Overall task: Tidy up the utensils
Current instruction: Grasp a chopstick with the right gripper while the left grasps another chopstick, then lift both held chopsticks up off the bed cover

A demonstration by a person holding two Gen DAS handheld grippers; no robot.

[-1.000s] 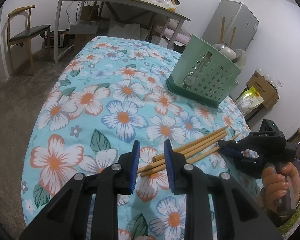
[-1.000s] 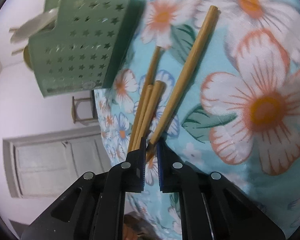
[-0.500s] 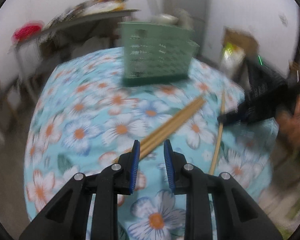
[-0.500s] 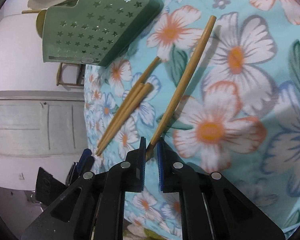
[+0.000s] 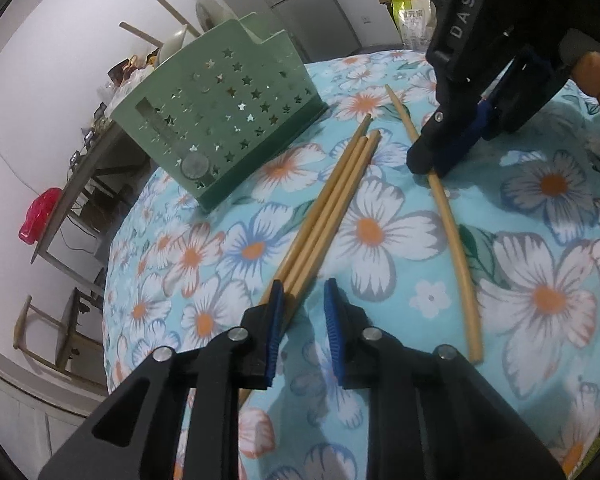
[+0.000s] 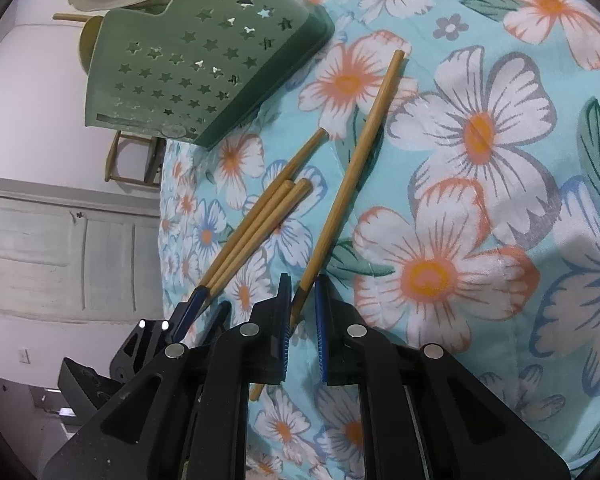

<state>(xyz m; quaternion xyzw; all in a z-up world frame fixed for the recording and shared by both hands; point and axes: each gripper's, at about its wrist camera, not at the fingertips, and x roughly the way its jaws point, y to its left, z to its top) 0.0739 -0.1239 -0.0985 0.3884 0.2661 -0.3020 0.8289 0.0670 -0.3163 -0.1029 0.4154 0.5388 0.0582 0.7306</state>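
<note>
Right gripper (image 6: 302, 312) clamps one loose bamboo chopstick (image 6: 352, 168), separating it. Left gripper (image 5: 300, 312), jaws just narrowing, straddles three bundled chopsticks (image 5: 332, 208) (pads not pressing) near the green star-punched caddy (image 5: 220, 120).

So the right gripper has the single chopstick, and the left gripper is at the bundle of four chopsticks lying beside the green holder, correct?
Not quite: the bundle at the left gripper has three chopsticks, not four, as the left wrist view shows. The rest holds: the right gripper is shut on the single chopstick, and the bundle lies on the floral cloth beside the green holder.
</note>
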